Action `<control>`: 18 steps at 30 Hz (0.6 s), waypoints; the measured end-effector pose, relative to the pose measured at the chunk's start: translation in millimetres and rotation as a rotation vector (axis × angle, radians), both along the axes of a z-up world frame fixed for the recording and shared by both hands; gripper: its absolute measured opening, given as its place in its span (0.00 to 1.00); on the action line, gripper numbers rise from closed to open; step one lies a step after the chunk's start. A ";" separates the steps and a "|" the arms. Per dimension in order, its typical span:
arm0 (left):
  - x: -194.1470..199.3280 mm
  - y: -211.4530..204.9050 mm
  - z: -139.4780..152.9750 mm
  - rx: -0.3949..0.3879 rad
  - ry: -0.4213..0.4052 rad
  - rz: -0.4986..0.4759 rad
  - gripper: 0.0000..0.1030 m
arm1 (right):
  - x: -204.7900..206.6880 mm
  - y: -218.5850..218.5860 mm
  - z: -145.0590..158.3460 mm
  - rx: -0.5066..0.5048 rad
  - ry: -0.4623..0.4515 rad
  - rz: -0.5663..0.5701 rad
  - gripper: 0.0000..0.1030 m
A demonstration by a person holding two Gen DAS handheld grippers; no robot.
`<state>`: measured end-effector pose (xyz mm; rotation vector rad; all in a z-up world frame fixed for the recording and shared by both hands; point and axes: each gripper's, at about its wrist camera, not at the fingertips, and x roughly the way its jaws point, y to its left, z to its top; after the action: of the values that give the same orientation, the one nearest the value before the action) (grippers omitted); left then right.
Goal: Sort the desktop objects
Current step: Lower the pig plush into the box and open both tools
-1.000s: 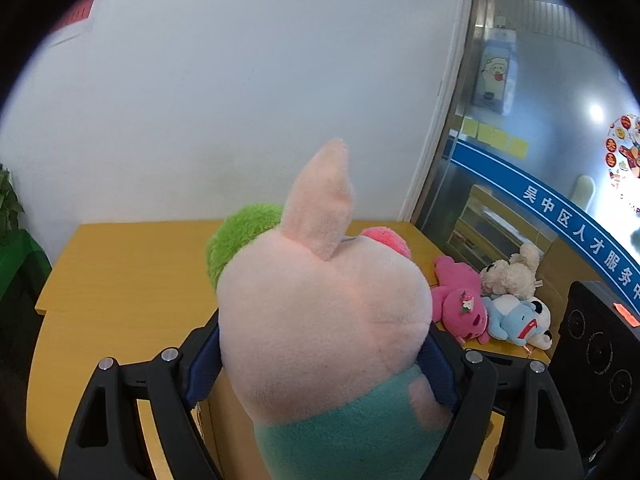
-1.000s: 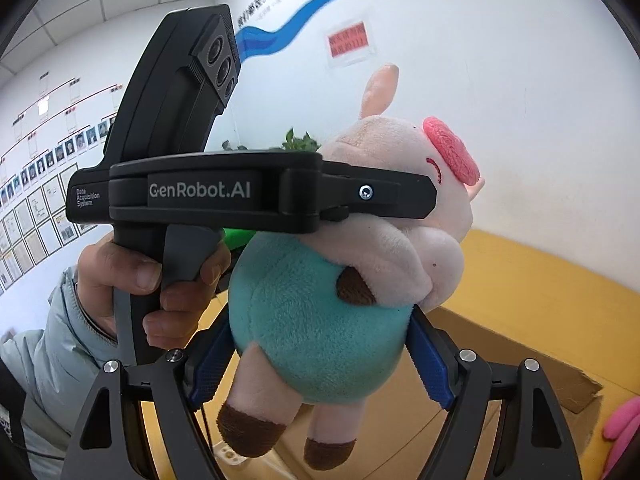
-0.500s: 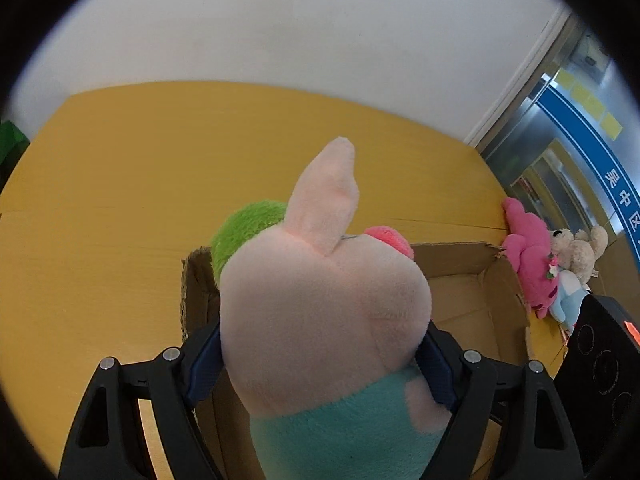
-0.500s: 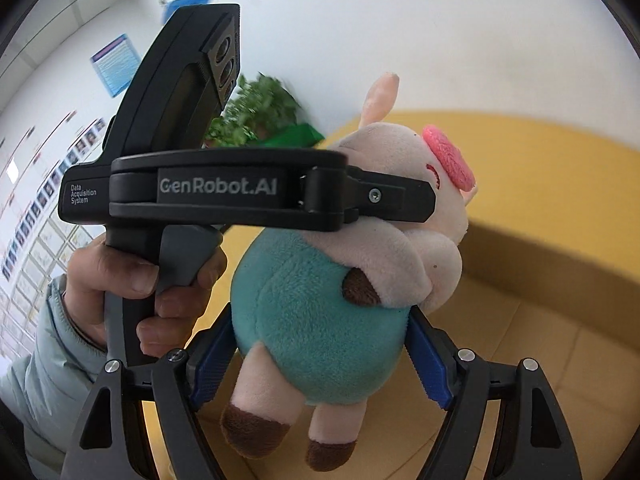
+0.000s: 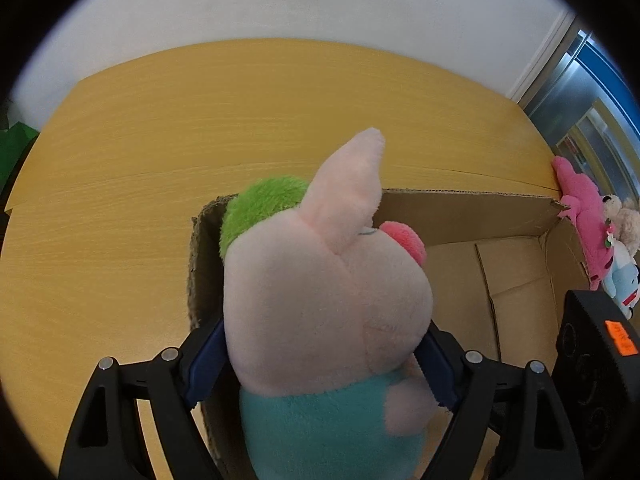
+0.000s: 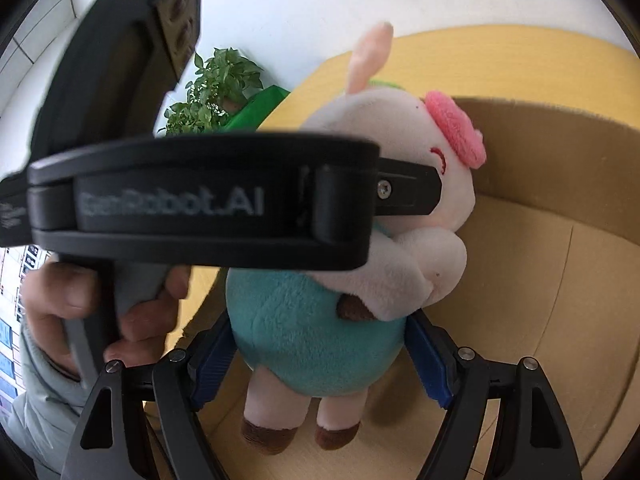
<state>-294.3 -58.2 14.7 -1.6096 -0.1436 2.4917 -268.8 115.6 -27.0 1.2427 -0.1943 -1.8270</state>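
We held plush pig (image 5: 320,300) in both tools: left tool (image 5: 320,364) clamped head, right tool (image 6: 320,360) clamped belly. Pig hung over open cardboard box (image 5: 460,208) on counter (image 5: 120,160), likely for drop.

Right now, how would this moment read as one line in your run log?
step: lowering toy into box | held: plush pig | left gripper: clamps head | right gripper: clamps body | cardboard box: open, below

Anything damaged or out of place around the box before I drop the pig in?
The cardboard box has a ragged, crushed left wall, its edge frayed. Three plush toys lie heaped against its right corner, outside it. The pig itself looks fine, clamped by both grippers over the box.
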 end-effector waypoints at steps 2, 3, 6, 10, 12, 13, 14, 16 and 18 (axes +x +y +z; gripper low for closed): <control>8.4 -6.0 12.4 0.012 0.028 0.014 0.82 | 0.2 3.0 -0.3 0.009 0.006 0.000 0.77; 15.1 -9.5 22.5 0.026 0.057 0.021 0.81 | -0.2 4.5 -0.1 0.013 0.008 -0.001 0.78; 35.4 -29.0 55.2 0.016 0.135 0.077 0.81 | -1.6 11.7 -2.1 0.007 -0.003 -0.010 0.83; 73.5 -50.9 96.6 0.011 0.224 0.109 0.81 | 6.3 26.4 10.8 0.012 0.022 -0.028 0.84; 98.6 -55.8 114.7 -0.010 0.274 0.115 0.81 | 6.8 38.5 26.5 -0.018 0.047 -0.036 0.87; 109.3 -58.0 121.9 -0.015 0.294 0.114 0.82 | 0.6 41.2 40.6 -0.024 0.064 -0.051 0.90; 118.1 -54.0 129.7 -0.025 0.315 0.115 0.82 | 8.0 50.9 53.0 -0.022 0.089 -0.073 0.92; 142.8 -53.5 144.1 -0.038 0.368 0.112 0.82 | 40.9 61.7 79.5 -0.008 0.150 -0.113 0.96; 174.2 -58.8 155.1 -0.047 0.426 0.106 0.82 | 75.4 66.5 114.1 0.019 0.226 -0.152 1.00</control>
<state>-120.1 -117.0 169.7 -1.0742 -0.1158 2.8706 -193.4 182.1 87.2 1.0479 -0.1489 -2.0882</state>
